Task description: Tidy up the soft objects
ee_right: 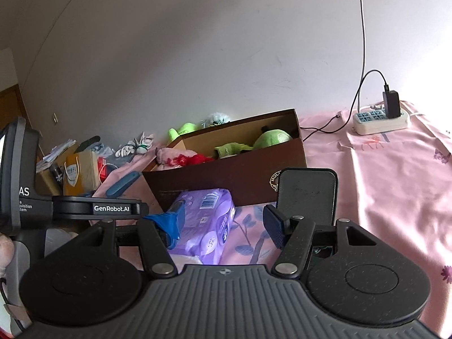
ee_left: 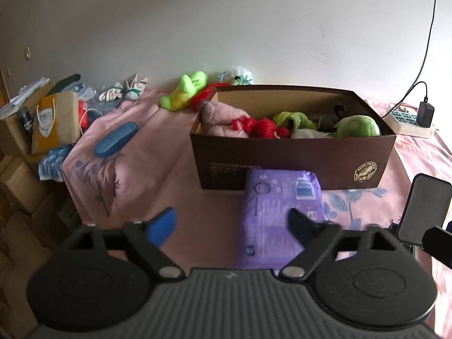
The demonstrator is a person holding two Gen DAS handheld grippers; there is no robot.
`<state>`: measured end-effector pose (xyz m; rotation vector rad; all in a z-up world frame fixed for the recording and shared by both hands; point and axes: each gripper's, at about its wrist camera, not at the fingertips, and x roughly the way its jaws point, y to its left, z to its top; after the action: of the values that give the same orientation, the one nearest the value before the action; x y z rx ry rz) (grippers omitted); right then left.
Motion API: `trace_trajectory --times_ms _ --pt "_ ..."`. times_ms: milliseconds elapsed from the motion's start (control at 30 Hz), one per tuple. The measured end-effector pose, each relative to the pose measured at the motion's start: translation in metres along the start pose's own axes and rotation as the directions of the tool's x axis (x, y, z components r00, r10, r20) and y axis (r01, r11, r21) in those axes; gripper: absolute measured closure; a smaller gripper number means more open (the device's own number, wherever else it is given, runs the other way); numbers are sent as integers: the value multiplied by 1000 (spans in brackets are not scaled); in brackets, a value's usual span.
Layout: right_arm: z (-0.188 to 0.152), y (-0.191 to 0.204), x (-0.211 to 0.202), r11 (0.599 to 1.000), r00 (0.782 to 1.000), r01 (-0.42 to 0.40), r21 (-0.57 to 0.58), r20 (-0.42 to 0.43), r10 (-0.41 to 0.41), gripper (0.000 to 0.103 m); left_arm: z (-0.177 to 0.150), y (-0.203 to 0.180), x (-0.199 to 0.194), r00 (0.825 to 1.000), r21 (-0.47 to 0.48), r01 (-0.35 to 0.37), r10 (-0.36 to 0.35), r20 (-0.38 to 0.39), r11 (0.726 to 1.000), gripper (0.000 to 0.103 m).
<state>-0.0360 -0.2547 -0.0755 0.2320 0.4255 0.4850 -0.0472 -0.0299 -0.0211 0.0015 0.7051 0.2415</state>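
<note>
A: Which step are we on?

B: Filling the box [ee_left: 293, 155], I'd say. It sits on the pink bed [ee_left: 214, 220] and already holds a pink plush [ee_left: 223, 118], a red one [ee_left: 261, 127] and 2 green ones. The purple pack [ee_left: 279, 214] lies on the bed just in front of the box, its far end touching the box wall. That looks like the piece now in hand.

A: And the fingers?

B: Both pairs stand wide with nothing held. The left gripper [ee_left: 231, 226] has its blue finger to the left of the pack and its dark finger over the pack's top; I cannot tell whether that finger touches it. The right gripper [ee_right: 223, 224] is near the pack too, its left finger over the pack's edge and its right finger past the pack, over bare sheet.

A: So what does the next move call for?

B: Likely 1 gripper straddling the pack across its narrow width, then closing. The wrapper is slick and the fill soft, so a grip well down the sides would hold better than a pinch at the top. Then a lift high enough to clear the box wall.

A: Anything left after that?

B: A green toy [ee_left: 185, 90] and a red one behind the box, still outside it.
</note>
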Motion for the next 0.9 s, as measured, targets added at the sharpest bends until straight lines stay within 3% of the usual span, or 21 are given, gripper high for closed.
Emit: trace_trajectory --times_ms 200,500,900 --pt "-3 2 -5 999 1000 19 31 -19 -18 56 -9 -3 -17 1000 23 18 -19 24 1000 0" --pt "-9 3 -15 997 996 71 34 -46 -70 55 -15 -3 -26 998 -21 57 -58 -30 998 0" --pt "-14 15 -28 994 993 88 69 -87 -82 55 -30 -7 -53 999 -1 24 -24 -44 1000 0"
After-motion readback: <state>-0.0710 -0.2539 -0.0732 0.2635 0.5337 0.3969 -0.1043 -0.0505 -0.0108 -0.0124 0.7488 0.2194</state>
